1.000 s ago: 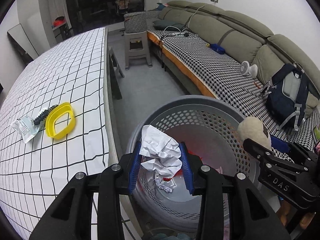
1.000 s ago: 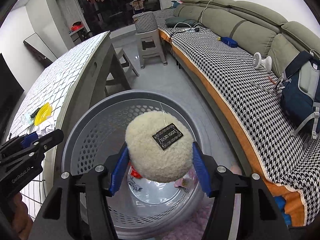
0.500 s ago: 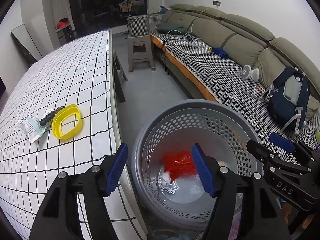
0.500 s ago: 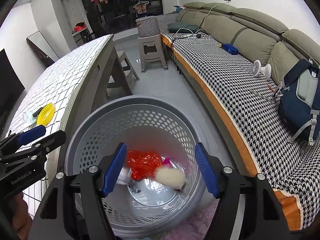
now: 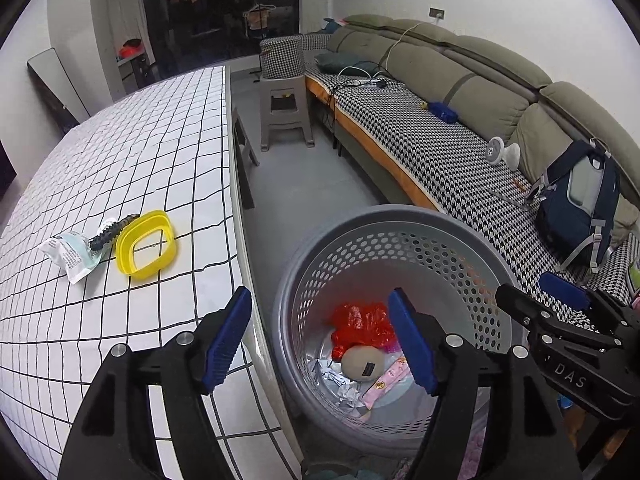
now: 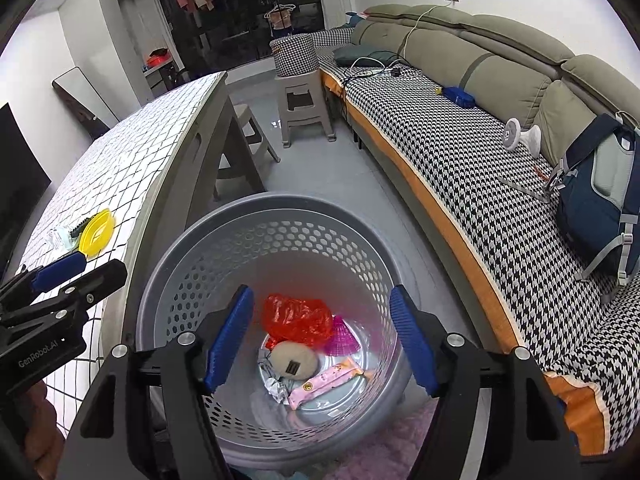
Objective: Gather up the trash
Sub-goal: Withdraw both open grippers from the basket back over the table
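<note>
1. Both loads are now lying in the grey perforated basket (image 6: 192, 264) instead of sitting between my pads: the crumpled white paper (image 5: 326, 370) is resting on the basket floor, and the round cream puff (image 6: 294, 360) with its dark label is lying just in front of the red plastic bag (image 6: 298, 318).
2. My left gripper (image 5: 320, 338) is hanging over the near-left rim of the basket; its jaws have just been opening, they are standing well apart, and nothing is sitting between the blue pads (image 5: 226, 340).
3. My right gripper (image 6: 322, 340) is hovering above the basket mouth, pointing down into it; its jaws are likewise standing apart, having just been opening, with only the basket interior showing between them.
4. Also lying in the basket: a pink wrapper (image 6: 326, 386) touching the puff's right side, a pink ribbed piece (image 6: 340, 338) beside the red bag, and a scrap of foil (image 6: 276, 386) in front of the puff.
5. On the checked tablecloth (image 5: 120, 152), left of the basket, items are remaining uncollected: a yellow ring-shaped lid (image 5: 146, 244), a white sachet (image 5: 70, 254) just beside it, and a dark narrow object (image 5: 112, 232) lying between the two; what it is I cannot tell.
6. Each gripper is appearing at the edge of the other's view, close alongside.
</note>
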Tool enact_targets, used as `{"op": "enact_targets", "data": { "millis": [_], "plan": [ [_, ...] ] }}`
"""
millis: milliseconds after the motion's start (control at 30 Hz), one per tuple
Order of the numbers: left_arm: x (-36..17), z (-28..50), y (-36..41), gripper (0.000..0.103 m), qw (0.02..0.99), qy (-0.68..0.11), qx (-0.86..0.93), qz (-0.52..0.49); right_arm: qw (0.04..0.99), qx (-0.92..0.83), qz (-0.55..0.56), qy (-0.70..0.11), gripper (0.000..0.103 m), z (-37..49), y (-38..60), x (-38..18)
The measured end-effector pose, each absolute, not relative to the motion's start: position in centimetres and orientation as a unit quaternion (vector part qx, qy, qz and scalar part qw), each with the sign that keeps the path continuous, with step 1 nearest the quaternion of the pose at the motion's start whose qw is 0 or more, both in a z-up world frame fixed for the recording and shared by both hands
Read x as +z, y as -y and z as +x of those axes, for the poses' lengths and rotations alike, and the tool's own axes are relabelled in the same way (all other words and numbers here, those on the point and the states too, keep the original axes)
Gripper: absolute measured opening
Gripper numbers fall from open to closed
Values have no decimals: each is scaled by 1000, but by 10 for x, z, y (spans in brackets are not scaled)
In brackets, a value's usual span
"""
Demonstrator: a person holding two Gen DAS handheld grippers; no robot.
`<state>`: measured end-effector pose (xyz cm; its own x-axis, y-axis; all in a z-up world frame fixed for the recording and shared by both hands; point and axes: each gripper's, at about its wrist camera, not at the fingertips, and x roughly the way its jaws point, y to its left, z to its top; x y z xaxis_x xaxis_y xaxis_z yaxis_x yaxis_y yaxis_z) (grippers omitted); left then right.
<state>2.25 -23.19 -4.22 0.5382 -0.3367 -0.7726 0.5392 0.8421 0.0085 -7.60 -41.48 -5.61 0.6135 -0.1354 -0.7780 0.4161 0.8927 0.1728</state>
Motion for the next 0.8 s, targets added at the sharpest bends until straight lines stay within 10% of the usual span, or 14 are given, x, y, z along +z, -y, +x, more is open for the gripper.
{"op": "enact_targets", "data": {
  "millis": [800],
  "plan": [
    [-25, 14, 189, 79, 890, -387, -226, 87, 893, -136, 162, -397, 71, -82, 381, -44]
  ]
}}
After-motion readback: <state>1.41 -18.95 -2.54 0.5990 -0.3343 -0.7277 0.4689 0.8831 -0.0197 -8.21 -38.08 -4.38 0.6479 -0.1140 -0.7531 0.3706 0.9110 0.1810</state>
